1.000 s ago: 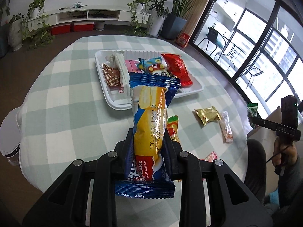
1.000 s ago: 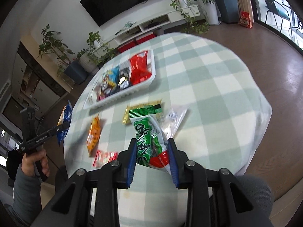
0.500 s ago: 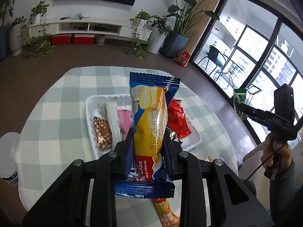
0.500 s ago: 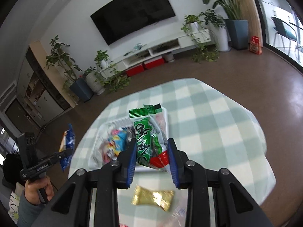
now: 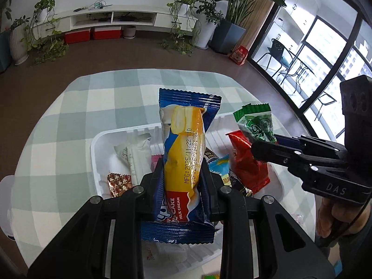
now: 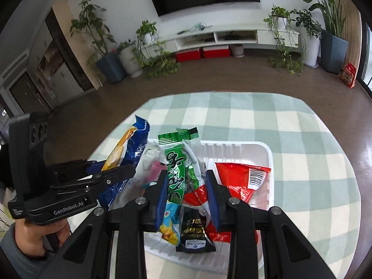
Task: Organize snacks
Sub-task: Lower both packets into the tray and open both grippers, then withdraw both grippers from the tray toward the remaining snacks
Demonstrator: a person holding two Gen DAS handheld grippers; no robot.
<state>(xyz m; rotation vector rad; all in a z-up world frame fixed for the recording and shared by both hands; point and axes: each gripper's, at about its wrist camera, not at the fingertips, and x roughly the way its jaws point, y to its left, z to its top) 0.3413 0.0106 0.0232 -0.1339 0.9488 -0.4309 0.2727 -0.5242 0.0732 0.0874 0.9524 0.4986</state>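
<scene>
Above the ribbed white plastic tray (image 5: 97, 144) on the checked tablecloth (image 5: 69, 116), the left gripper (image 5: 183, 176) clamps a glossy blue-and-yellow cake packet (image 5: 183, 153) while the right gripper (image 6: 186, 186) pinches a crinkly green foil packet (image 6: 176, 169).

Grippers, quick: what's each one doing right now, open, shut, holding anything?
Left gripper: shut on the blue milk cream cake packet.
Right gripper: shut on the green snack packet.
</scene>
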